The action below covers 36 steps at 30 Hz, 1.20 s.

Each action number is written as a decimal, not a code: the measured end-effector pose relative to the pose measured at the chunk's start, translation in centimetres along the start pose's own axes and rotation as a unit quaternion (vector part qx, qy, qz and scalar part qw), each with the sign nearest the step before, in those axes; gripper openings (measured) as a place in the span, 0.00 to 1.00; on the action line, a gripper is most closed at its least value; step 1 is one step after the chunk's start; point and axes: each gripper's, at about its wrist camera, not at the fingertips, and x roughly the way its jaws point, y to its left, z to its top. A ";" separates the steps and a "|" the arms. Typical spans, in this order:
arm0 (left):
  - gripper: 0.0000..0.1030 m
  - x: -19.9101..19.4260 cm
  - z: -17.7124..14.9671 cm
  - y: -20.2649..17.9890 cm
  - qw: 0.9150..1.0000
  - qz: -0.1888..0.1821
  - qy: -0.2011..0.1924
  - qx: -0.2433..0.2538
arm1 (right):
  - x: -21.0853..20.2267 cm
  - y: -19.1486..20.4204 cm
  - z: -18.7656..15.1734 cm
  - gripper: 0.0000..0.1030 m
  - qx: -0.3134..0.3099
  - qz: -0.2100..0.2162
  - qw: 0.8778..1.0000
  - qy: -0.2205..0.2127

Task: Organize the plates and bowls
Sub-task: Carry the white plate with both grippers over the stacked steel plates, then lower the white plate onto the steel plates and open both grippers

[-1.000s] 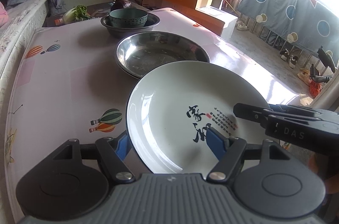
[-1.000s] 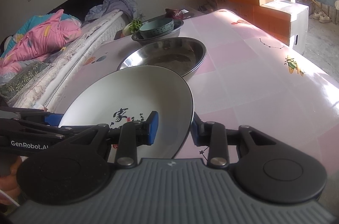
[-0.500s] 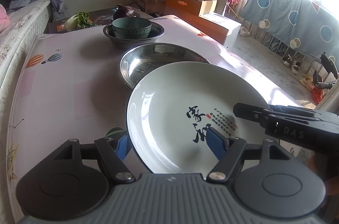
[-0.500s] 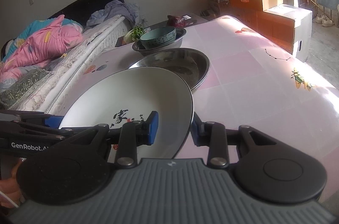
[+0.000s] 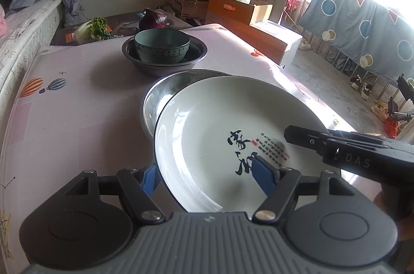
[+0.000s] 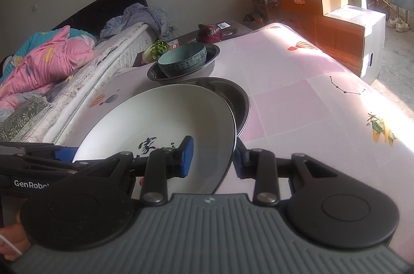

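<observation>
Two claws, left (image 5: 207, 174) and right (image 6: 211, 154), each pinch opposite rims of white plate (image 5: 220, 129): stiff, glossy, breakable; rim grip suits

The white plate (image 5: 214, 134) looks like glossy glazed ceramic, and the steel basin (image 5: 155, 95) under its far rim is shiny metal with a brushed sheen. The table (image 5: 77, 98) wears a smooth, faintly shiny printed cover, possibly plastic. The teal bowl (image 5: 161, 46) appears matt-glazed.

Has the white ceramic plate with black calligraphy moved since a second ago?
Yes. The white ceramic plate, gripped by both grippers, has advanced toward the far teal bowl; its far rim now overlaps the shallow steel basin.
</observation>
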 end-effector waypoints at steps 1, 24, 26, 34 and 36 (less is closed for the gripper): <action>0.72 0.3 0.3 0.2 1.000 0.000 0.001 -0.002 | 0.5 -0.1 0.2 0.31 0.000 0.001 1.000 0.001; 0.72 3.8 2.4 2.7 0.999 -0.002 0.030 -0.029 | 6.7 -1.0 3.0 0.31 0.006 0.008 0.999 0.034; 0.72 4.0 2.5 2.9 0.999 -0.004 0.033 -0.032 | 7.0 -1.1 3.2 0.31 0.007 0.007 0.999 0.035; 0.72 4.0 3.0 3.3 0.999 -0.004 0.029 -0.033 | 7.4 -1.7 3.7 0.31 0.011 0.007 1.000 0.026; 0.72 4.0 3.1 3.4 0.999 -0.008 0.028 -0.035 | 7.4 -1.8 3.8 0.31 0.011 0.004 1.000 0.023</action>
